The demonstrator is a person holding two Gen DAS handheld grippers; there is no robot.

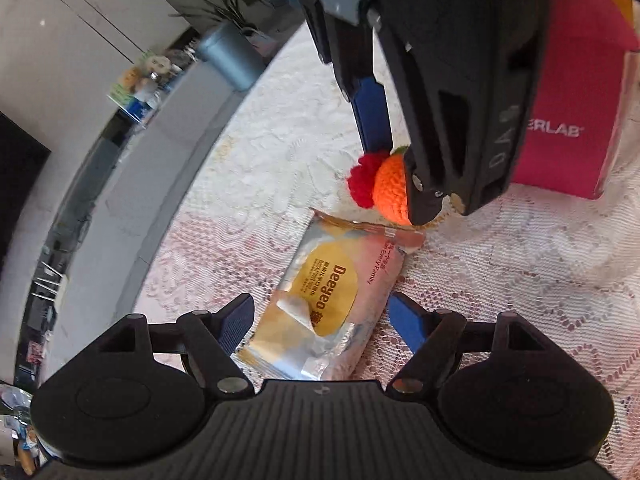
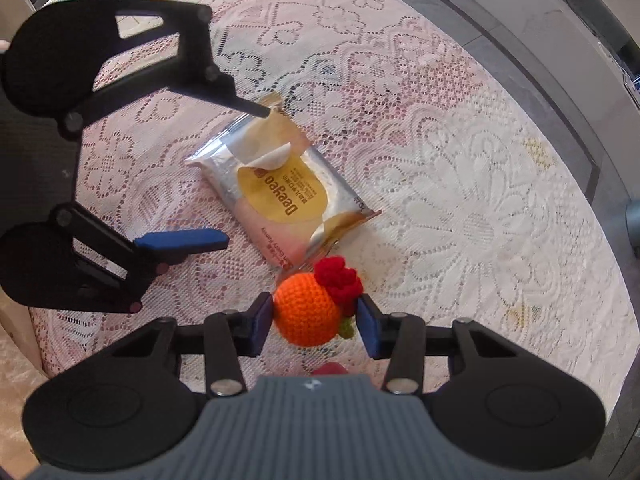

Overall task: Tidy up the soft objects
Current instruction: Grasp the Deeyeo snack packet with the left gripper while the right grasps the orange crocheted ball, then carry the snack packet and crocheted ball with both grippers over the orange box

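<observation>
An orange crocheted toy with a red tuft (image 2: 310,312) sits between the blue pads of my right gripper (image 2: 316,320), which is shut on it just above the lace cloth. In the left wrist view the toy (image 1: 390,188) shows under the right gripper's black body. A silver and pink Deeyeo wipes pack (image 1: 328,300) lies flat on the cloth. My left gripper (image 1: 324,316) is open, its pads on either side of the pack's near end. The pack (image 2: 280,192) and the left gripper (image 2: 244,172) also show in the right wrist view.
A pink box marked "ERLAB" (image 1: 576,92) stands behind the toy on the white lace tablecloth (image 2: 460,200). The round table's grey edge (image 2: 520,48) curves along the far side. A grey plant pot (image 1: 232,56) stands beyond the table.
</observation>
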